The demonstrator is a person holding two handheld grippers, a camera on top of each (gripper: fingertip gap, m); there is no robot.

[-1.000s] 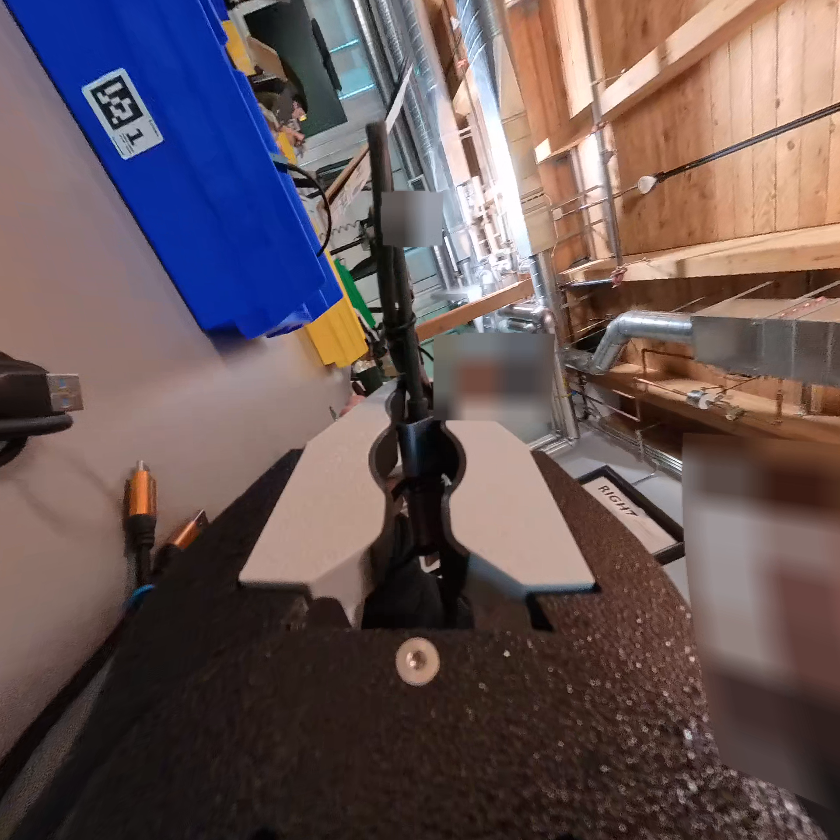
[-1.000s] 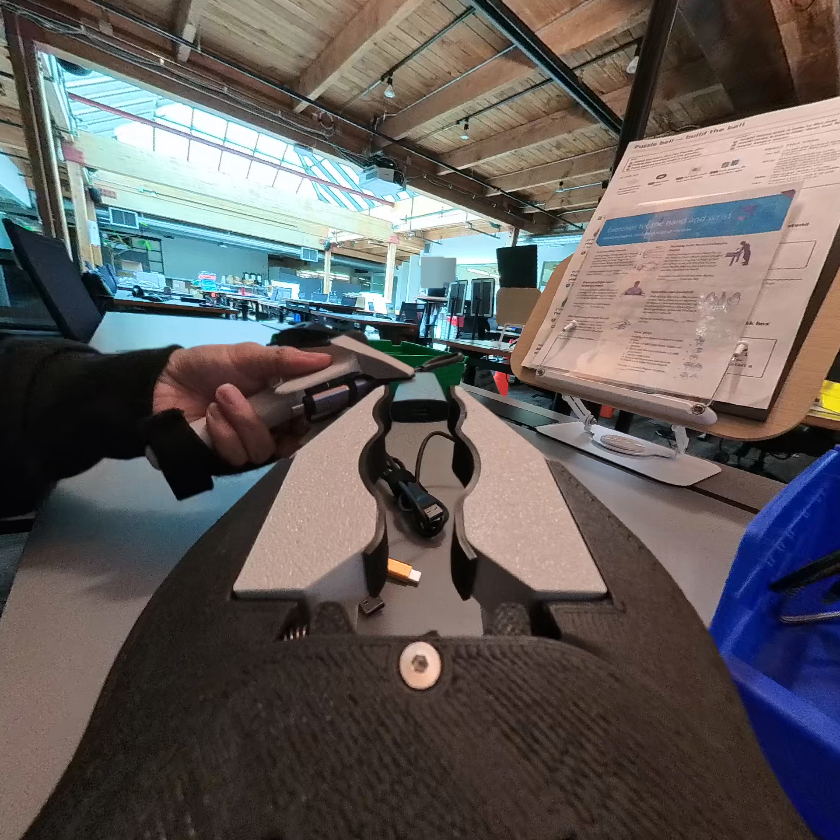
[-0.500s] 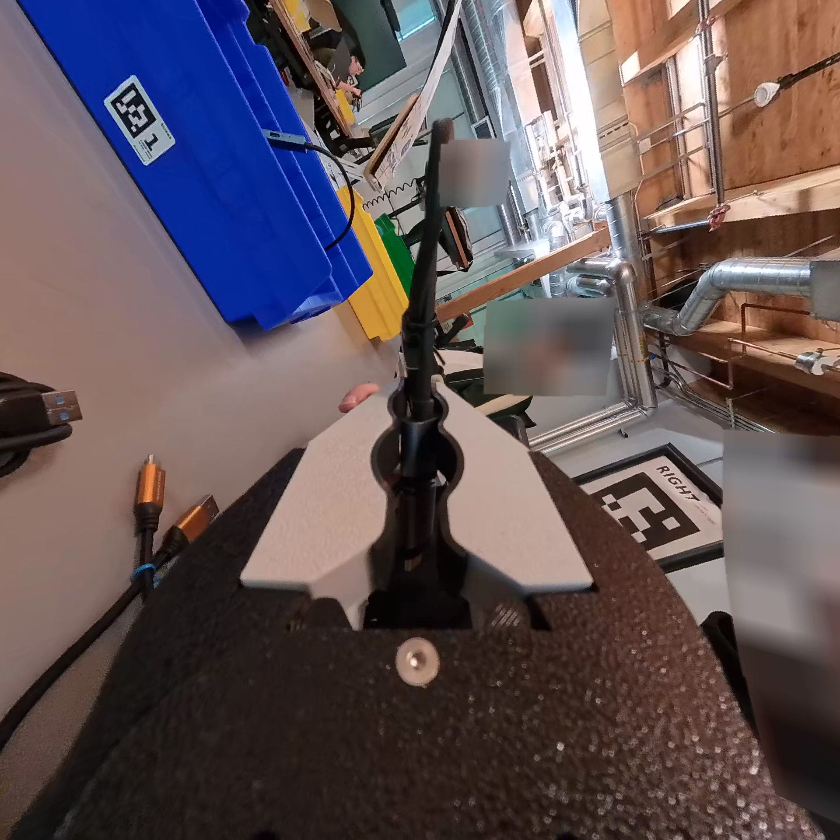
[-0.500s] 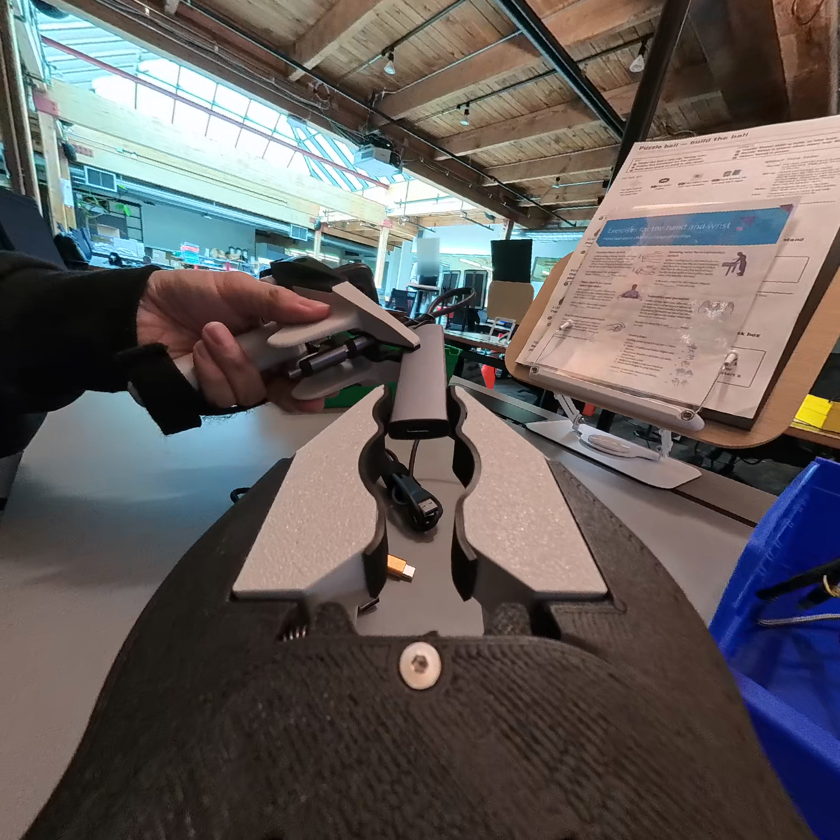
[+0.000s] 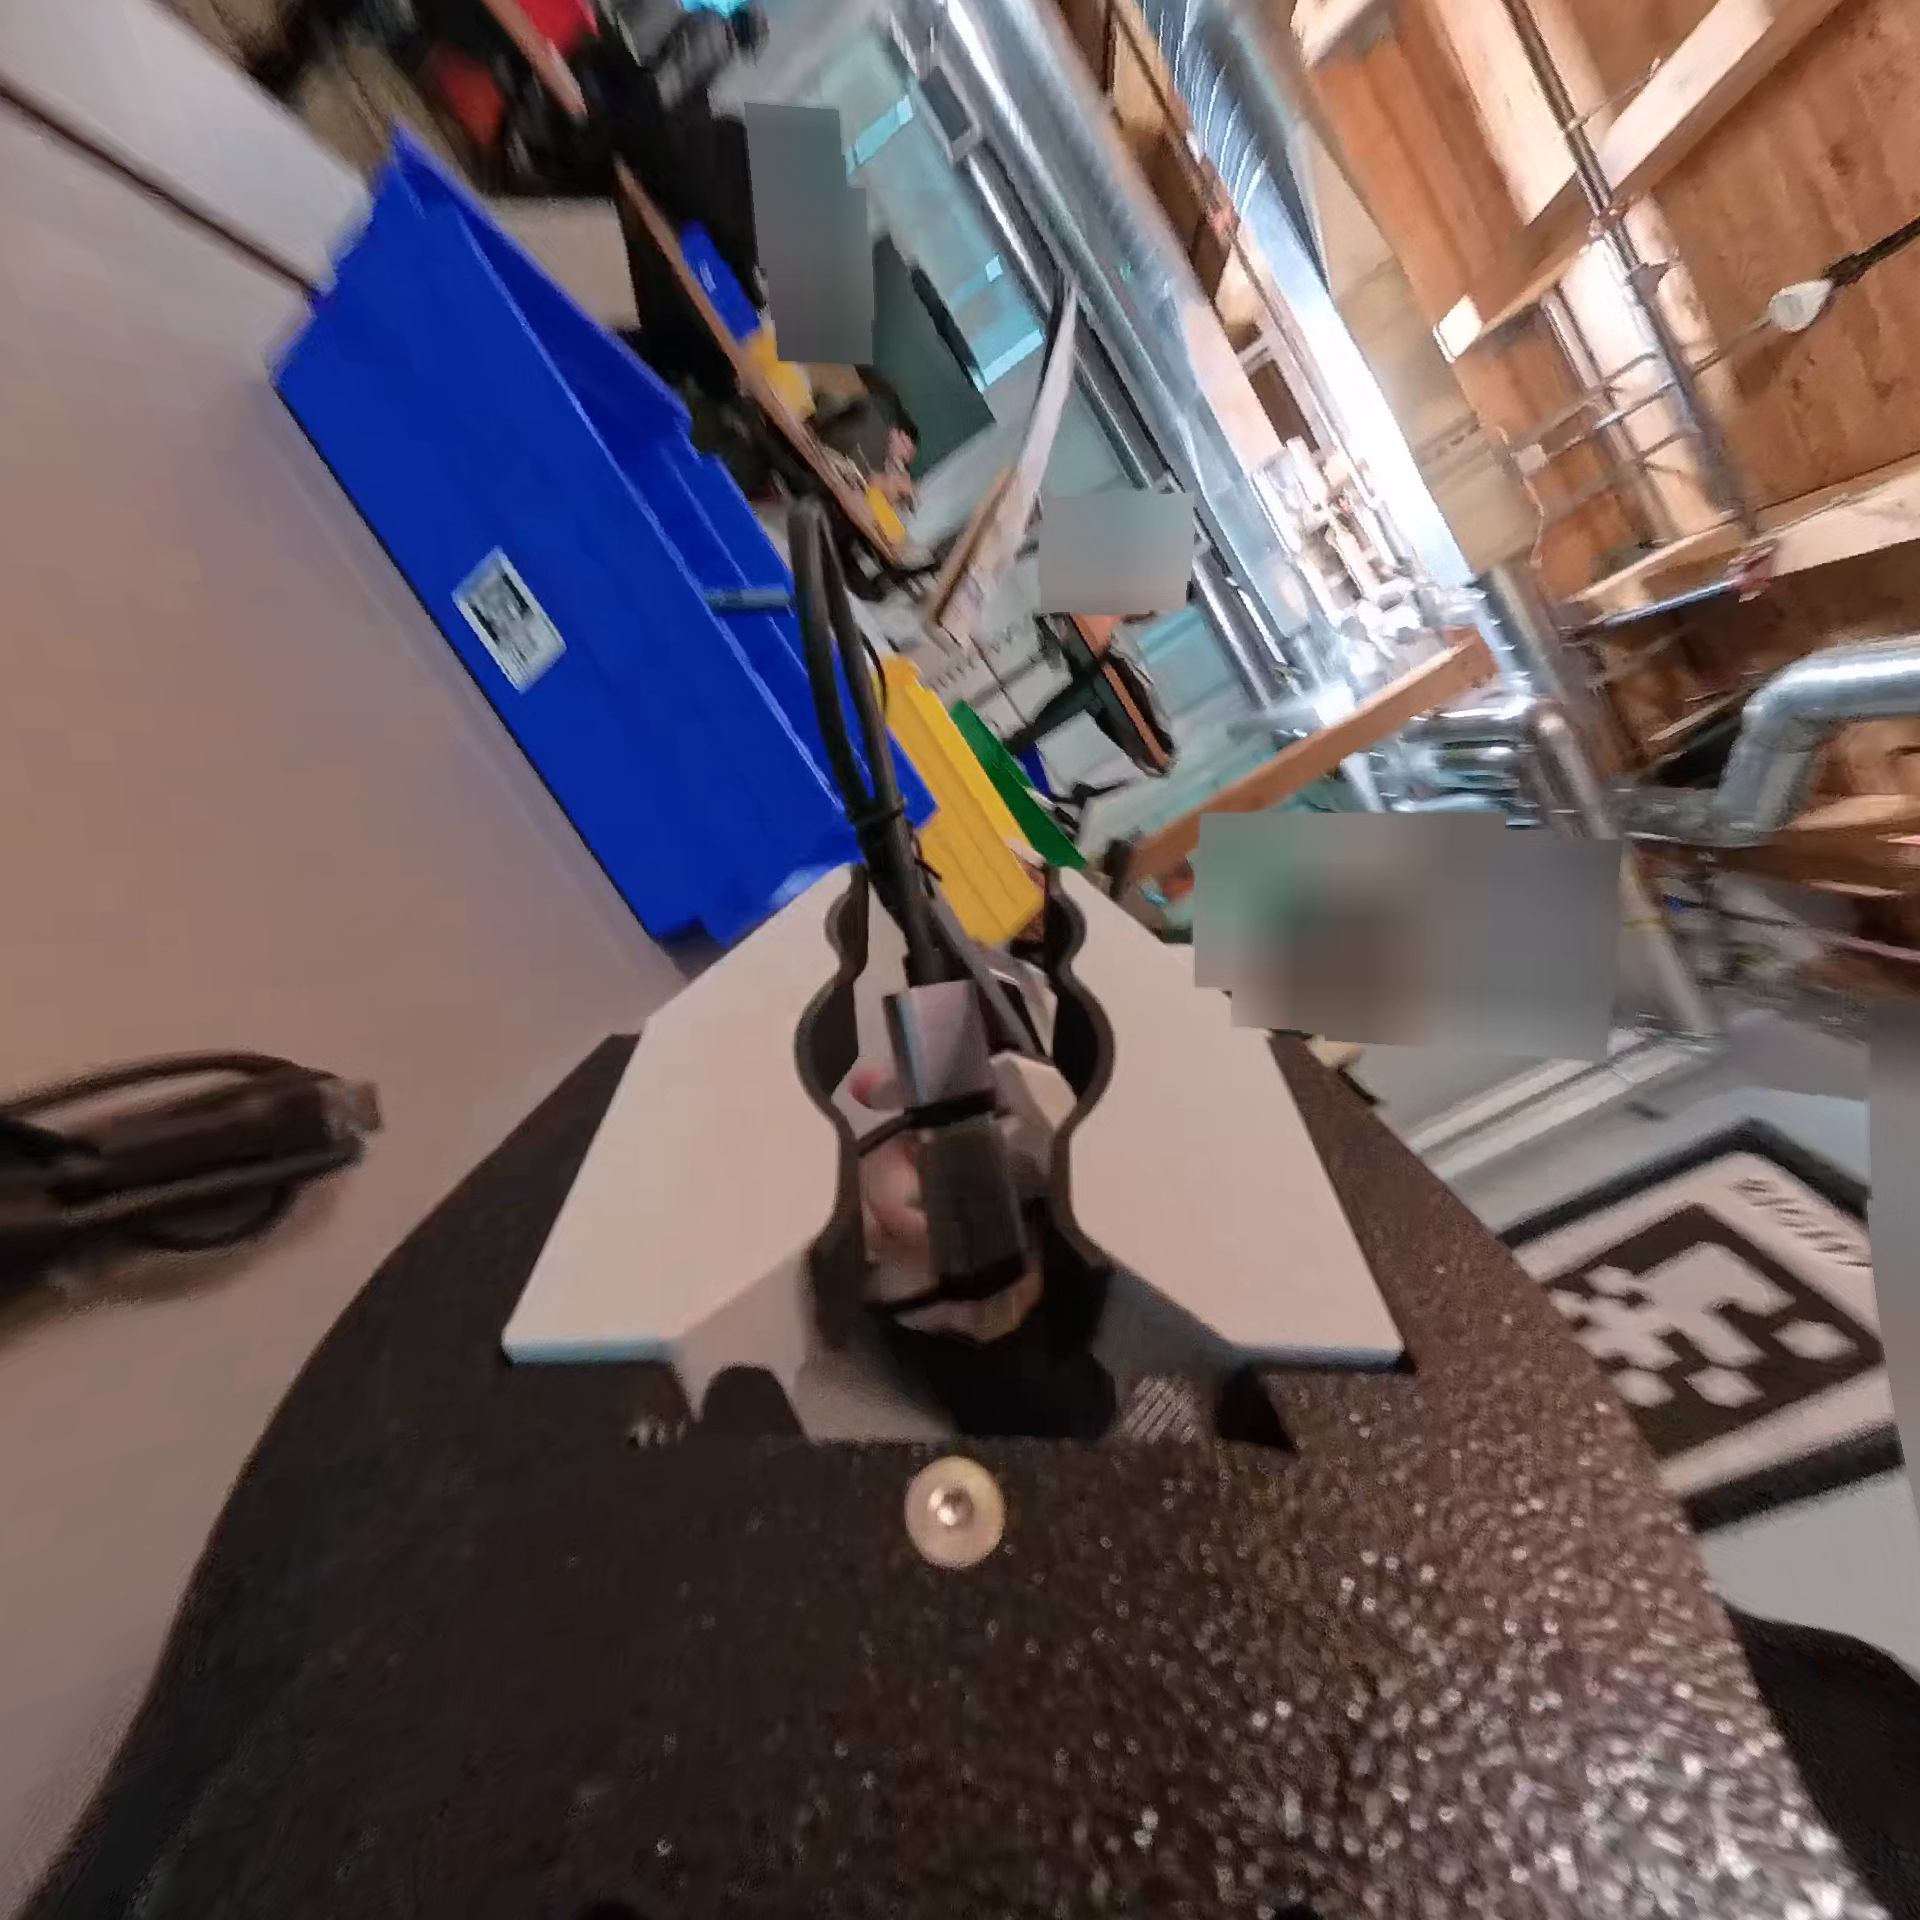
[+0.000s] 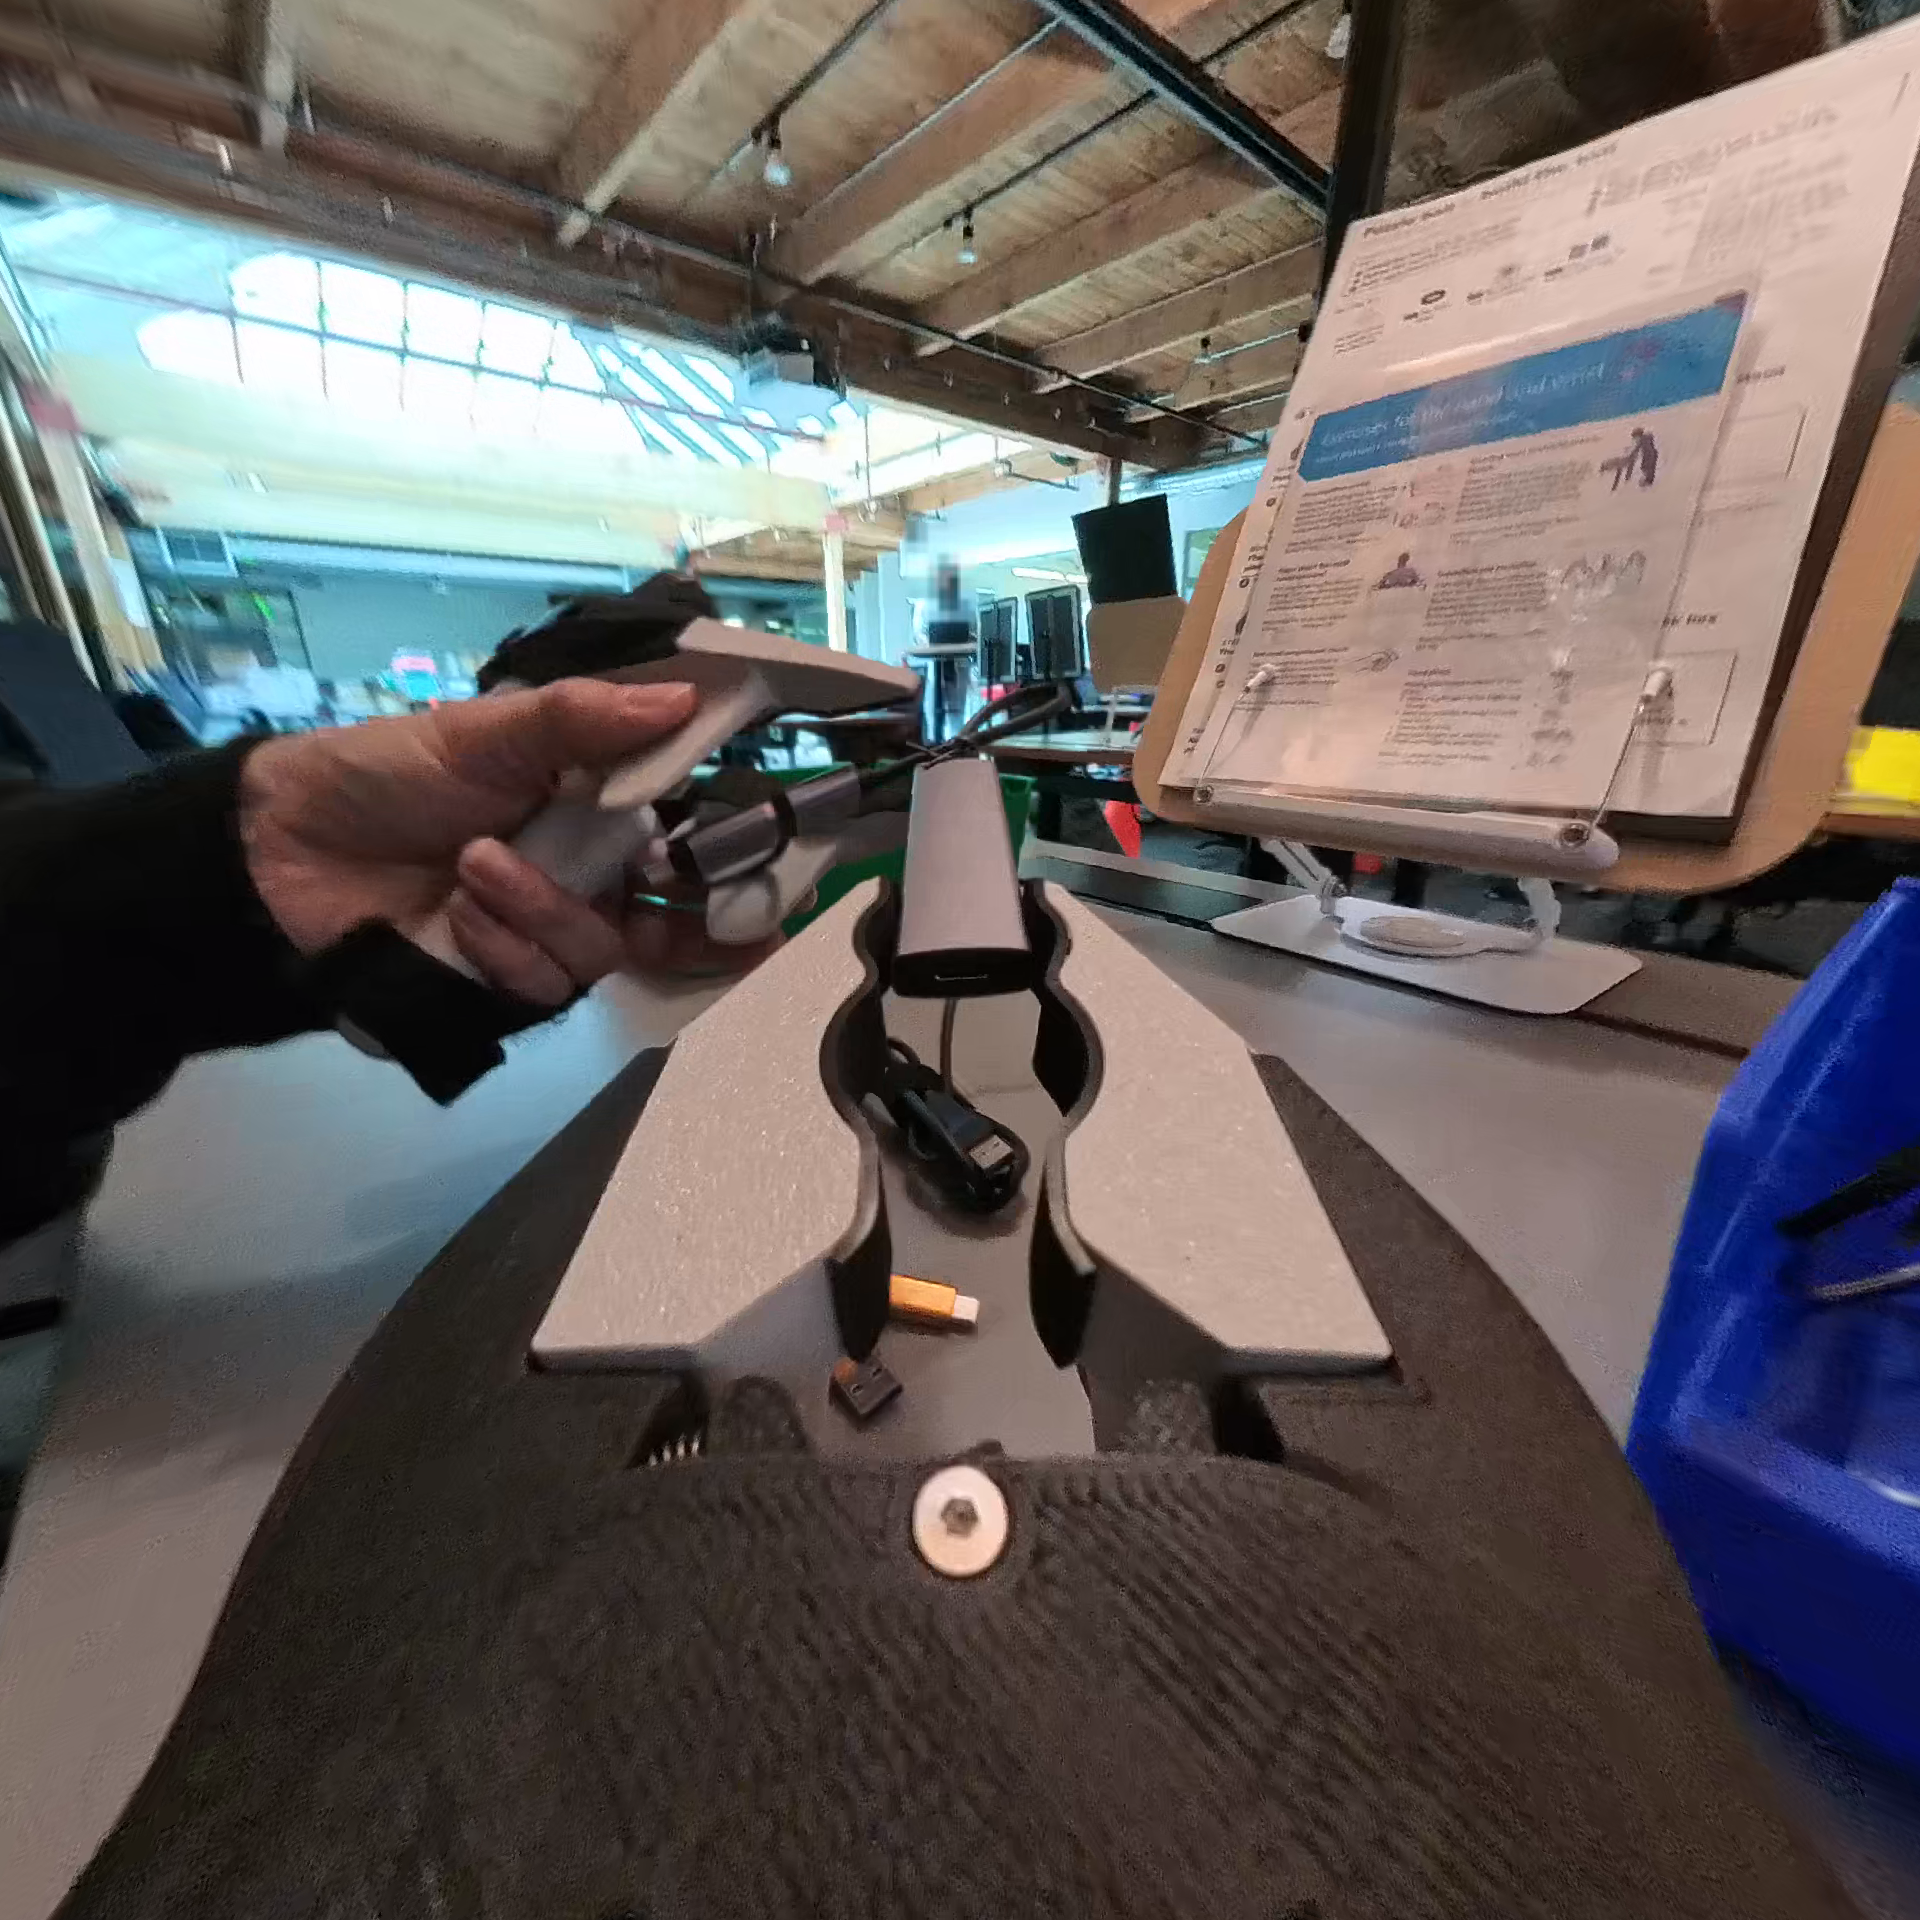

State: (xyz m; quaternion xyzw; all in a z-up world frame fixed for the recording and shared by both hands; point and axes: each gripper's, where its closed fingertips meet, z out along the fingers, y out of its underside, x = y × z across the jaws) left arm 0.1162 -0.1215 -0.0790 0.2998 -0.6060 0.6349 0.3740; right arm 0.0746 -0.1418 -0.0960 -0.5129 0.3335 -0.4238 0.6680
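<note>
My right gripper (image 6: pixel 961 904) is shut on a grey adapter body (image 6: pixel 951 862) and holds it upright above the table. A short black cable (image 6: pixel 997 717) runs from its top to a grey plug (image 6: pixel 743 831) bound with black ties. That plug lies between the fingers of my left gripper (image 6: pixel 862 769), which a hand (image 6: pixel 447 810) holds at the left. In the left wrist view the left gripper (image 5: pixel 956 904) has its jaws apart, with gaps on both sides of the plug (image 5: pixel 935 1039). The bundled cable (image 5: pixel 842 675) sticks out forward.
A blue bin (image 5: pixel 582 623) stands on the grey table, also at the right (image 6: pixel 1787 1299). A yellow bin (image 5: pixel 966 821) is beyond it. A document stand (image 6: pixel 1507 582) is at the back right. A black USB cable (image 6: pixel 956 1143), an orange connector (image 6: pixel 925 1304) and a small black plug (image 6: pixel 862 1387) lie below. Spacing between my two grippers at the tips: around 6 cm. Both grippers' tips are roughly 15 cm from the orange connector (image 6: pixel 925 1304).
The left gripper's jaws have spread apart around the plug, which they clamped before. The left gripper has risen and turned. The right gripper has lifted the adapter a little.
</note>
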